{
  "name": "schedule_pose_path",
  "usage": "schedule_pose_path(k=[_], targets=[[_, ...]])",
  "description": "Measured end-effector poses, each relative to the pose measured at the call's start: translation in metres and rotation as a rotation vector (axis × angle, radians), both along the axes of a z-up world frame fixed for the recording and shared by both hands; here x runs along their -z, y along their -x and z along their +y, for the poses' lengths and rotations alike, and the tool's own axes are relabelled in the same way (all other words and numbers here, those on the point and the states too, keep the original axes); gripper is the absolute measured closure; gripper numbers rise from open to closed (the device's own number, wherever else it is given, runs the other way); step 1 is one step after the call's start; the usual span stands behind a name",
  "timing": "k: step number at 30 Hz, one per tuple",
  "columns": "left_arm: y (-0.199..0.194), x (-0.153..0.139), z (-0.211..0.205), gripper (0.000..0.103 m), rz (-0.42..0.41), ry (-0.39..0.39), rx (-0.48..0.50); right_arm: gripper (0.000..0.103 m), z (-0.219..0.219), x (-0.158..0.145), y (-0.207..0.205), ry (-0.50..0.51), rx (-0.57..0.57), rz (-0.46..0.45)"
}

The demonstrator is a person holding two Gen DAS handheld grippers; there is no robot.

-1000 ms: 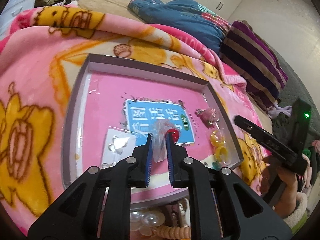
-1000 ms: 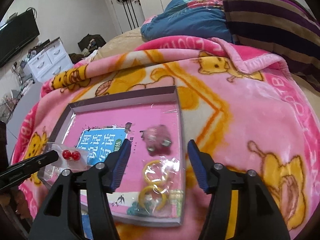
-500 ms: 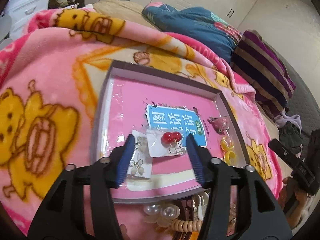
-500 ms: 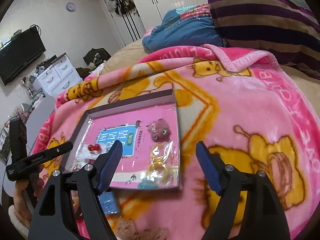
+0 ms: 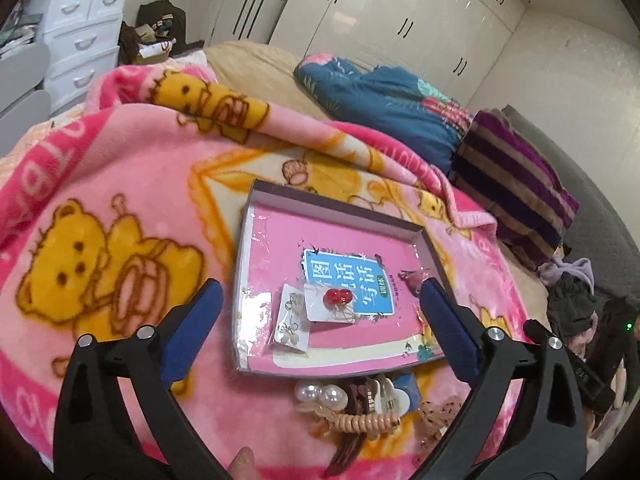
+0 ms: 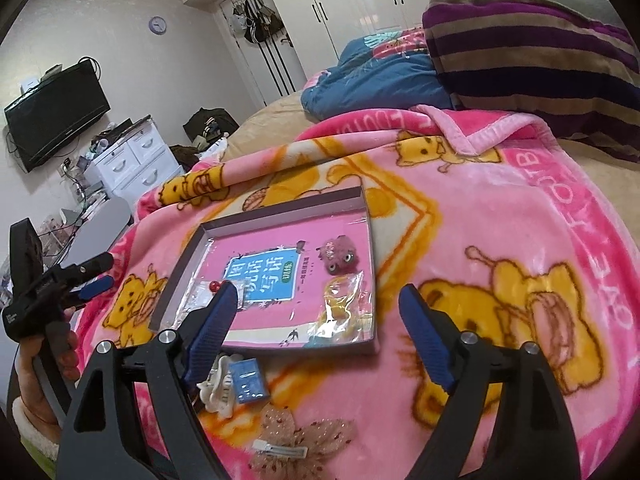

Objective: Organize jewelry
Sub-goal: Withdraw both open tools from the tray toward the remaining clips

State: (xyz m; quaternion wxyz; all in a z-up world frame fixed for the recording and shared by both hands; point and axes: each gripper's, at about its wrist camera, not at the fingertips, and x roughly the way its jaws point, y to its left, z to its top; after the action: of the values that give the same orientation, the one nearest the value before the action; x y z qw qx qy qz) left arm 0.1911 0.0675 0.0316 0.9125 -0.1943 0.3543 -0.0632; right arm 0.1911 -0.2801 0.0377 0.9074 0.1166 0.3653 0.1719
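Red bead earrings (image 5: pixel 338 297) on a clear-bagged white card, lying in tray (image 5: pixel 320 200); left hand-held gripper (image 5: pixel 320 304) just opened wide, empty.

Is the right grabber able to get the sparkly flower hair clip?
Probably yes. The flower hair clip lies bare on the blanket, just below the open, empty right gripper, with nothing lying over it.

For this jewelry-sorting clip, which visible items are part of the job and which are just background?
Part of the job:
- shallow grey-walled tray
- red-bead earrings on a white card
- gold earrings in a clear packet
- white pearl hair tie

Background:
- pink bear-print blanket
- purple striped pillow
- white drawer unit
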Motion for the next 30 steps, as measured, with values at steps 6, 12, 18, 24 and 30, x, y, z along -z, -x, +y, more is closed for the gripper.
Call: schedule_pose_path(k=[6, 12, 18, 24, 30], targets=[[0.024, -0.009, 0.004, 0.009, -0.025, 0.007, -0.009, 0.021, 0.0, -0.01, 0.013, -0.006, -0.019, -0.017], [0.047, -0.017, 0.004, 0.009, -0.054, -0.019, -0.015, 0.021, 0.003, -0.015, 0.024, -0.009, -0.036, -0.028], [0.061, -0.017, 0.004, 0.009, -0.054, -0.031, -0.014, 0.021, 0.007, -0.016, 0.035, -0.004, -0.06, -0.031], [0.072, -0.014, 0.003, 0.009, -0.045, -0.042, -0.015, 0.021, 0.014, -0.015, 0.045, 0.004, -0.092, -0.021], [0.081, -0.012, -0.001, 0.009, -0.036, -0.059, -0.013, 0.021, 0.021, -0.013, 0.055, 0.012, -0.126, -0.016]])
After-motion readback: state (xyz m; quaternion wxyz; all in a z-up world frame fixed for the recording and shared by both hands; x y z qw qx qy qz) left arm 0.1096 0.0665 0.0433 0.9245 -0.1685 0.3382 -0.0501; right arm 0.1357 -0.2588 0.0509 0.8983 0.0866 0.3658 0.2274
